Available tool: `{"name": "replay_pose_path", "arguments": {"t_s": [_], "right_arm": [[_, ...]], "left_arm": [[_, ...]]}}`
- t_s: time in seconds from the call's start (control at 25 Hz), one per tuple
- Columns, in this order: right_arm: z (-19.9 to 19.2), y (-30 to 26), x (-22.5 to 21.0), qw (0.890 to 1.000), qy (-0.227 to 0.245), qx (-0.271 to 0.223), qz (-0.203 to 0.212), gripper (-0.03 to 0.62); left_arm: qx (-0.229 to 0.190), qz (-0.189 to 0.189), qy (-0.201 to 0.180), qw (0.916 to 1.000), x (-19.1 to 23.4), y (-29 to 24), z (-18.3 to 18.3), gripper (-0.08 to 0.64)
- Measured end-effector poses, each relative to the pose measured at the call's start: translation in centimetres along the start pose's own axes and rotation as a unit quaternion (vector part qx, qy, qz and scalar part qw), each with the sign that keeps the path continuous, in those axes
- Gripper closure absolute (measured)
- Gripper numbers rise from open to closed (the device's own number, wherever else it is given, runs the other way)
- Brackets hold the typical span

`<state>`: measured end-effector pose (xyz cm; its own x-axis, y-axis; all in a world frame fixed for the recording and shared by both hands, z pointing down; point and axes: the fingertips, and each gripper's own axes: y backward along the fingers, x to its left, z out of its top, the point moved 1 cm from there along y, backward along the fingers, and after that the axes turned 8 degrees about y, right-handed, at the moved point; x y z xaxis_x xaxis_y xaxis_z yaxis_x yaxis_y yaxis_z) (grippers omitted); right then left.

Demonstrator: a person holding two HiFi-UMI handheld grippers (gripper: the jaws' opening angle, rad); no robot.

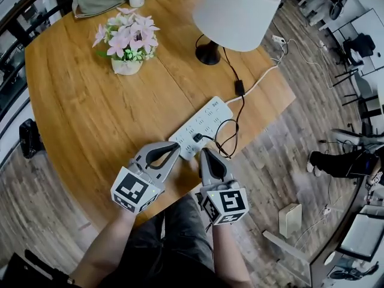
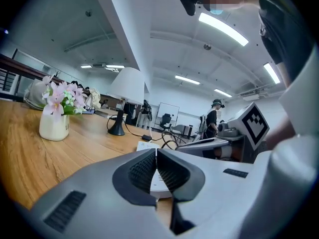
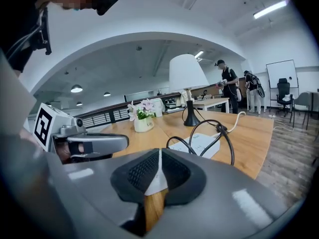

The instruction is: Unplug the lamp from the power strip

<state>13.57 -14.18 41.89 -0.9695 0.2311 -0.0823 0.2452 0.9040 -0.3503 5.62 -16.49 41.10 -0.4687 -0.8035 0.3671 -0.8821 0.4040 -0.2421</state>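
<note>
Wooden table (image 1: 90,113). White-shaded lamp (image 1: 237,11) at 1 o'clock. White strip (image 1: 201,125) at centre, print too small to read. Left gripper (image 1: 176,150) and right gripper (image 1: 204,155) at 6 o'clock, each pressed together, empty, near strip's end. Black plug (image 1: 197,138) seated in strip.

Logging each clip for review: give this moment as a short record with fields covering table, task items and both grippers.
surface: round wooden table
strip: white power strip, near the table's edge
plug: black plug with black cord, seated in the strip
lamp: white-shaded lamp on black base
left gripper: shut, empty, at strip's near end
right gripper: shut, empty, beside the left
other: pink flowers in white pot
</note>
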Motion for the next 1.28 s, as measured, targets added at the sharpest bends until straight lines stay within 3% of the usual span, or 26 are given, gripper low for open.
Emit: {"name": "replay_pose_path", "arguments": {"t_s": [0.08,0.56,0.72,0.8,1.12,1.28], "right_arm": [[-0.4,-0.8,-0.4,1.000,0.008,0.002,0.006,0.506],[-0.9,-4.5,-0.9,0.990,0.117,0.030,0.069,0.480],[-1.6,-5.1,-0.7,0.985,0.135,0.053,0.091,0.480],[-1.7,-5.2,-0.6,0.984,0.139,0.051,0.099,0.483],[-1.7,-5.5,-0.4,0.975,0.176,0.067,0.120,0.485],[-1.6,-5.6,-0.6,0.978,0.148,0.075,0.125,0.499]], "left_arm": [[0.009,0.003,-0.003,0.9999,0.1,-0.6,-0.4,0.561],[0.061,0.069,-0.080,0.9925,1.2,-3.6,-2.3,0.561],[0.101,0.123,-0.123,0.9795,2.5,-4.3,-3.0,0.563],[0.107,0.134,-0.138,0.9756,2.6,-4.6,-3.1,0.563],[0.108,0.135,-0.126,0.9769,2.8,-5.5,-3.2,0.563],[0.117,0.130,-0.100,0.9795,3.0,-5.6,-3.3,0.565]]}}
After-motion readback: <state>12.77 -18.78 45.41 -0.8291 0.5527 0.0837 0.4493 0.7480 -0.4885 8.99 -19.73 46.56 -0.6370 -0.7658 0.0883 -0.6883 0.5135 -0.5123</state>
